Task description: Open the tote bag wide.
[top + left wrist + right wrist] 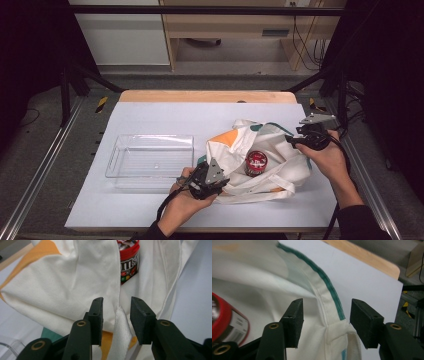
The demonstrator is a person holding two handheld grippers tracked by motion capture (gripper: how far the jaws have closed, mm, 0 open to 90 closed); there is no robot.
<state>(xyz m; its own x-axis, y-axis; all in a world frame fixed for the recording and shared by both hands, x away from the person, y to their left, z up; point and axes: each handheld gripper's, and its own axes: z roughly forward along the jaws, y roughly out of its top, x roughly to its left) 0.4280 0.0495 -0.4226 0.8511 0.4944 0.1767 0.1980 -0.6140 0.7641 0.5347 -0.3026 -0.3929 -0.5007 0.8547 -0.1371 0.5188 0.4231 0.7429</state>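
Note:
A white cloth tote bag [260, 155] with orange and green patches lies open on the white table. Inside it stands a red-lidded candy jar [256, 162], also seen as the jar [128, 262] and the jar [224, 317]. My left gripper [220, 181] sits at the bag's near-left edge; its jaws stand open around a fold of the bag's cloth [121, 327] without pressing it. My right gripper [292, 140] is at the bag's right rim. It is open, with the green-trimmed hem [332, 315] between its jaws and untouched by the pads.
A clear plastic bin [150, 155] stands empty to the left of the bag. The white table sheet [165, 117] ends at a wooden edge [207, 96] at the back. Metal frame rails run along both sides of the table.

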